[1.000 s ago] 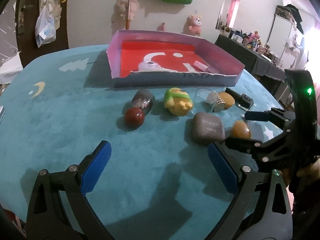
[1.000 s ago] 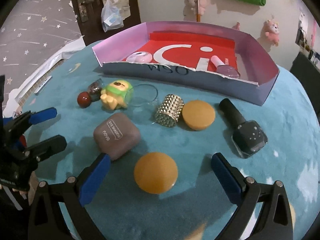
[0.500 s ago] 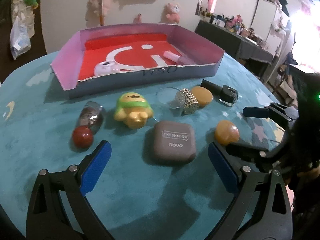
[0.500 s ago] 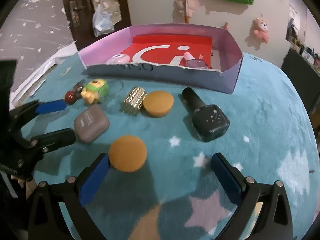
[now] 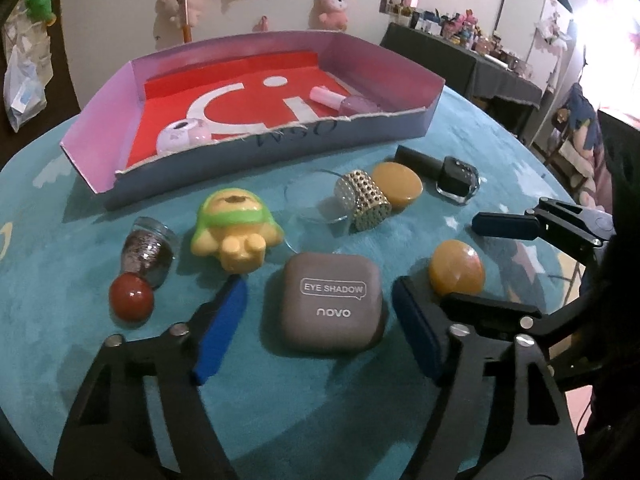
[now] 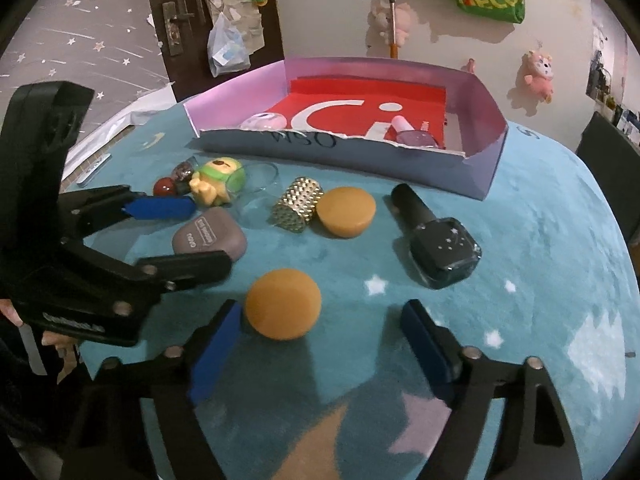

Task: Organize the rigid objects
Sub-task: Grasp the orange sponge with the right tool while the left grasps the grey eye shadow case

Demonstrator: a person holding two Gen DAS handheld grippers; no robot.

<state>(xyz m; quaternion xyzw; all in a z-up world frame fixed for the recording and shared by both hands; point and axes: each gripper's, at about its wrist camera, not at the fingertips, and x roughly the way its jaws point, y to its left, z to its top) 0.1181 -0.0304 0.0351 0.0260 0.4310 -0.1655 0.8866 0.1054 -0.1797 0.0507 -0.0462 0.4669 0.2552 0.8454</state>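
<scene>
My left gripper (image 5: 320, 336) is open, its blue pads either side of a grey eye-shadow case (image 5: 331, 300), not touching it. The case also shows in the right wrist view (image 6: 209, 237). My right gripper (image 6: 320, 352) is open, just behind an orange dome (image 6: 283, 309); the dome's left edge is near the left pad. A second orange dome (image 6: 346, 211), a gold studded cylinder (image 6: 298, 205), a dark nail polish bottle (image 6: 438, 242), a yellow-green toy (image 5: 234, 230) and a glitter bottle with a red ball cap (image 5: 140, 268) lie on the teal cloth.
An open box with a red floor (image 5: 100, 168) stands at the back; it holds a pink round case (image 5: 184, 140) and a pink nail polish bottle (image 5: 344, 100). A clear glass ring (image 5: 312, 204) lies by the cylinder. The table edge curves off at the right.
My left gripper moved forward and its pads now flank the eye-shadow case. My right gripper moved closer to the near orange dome.
</scene>
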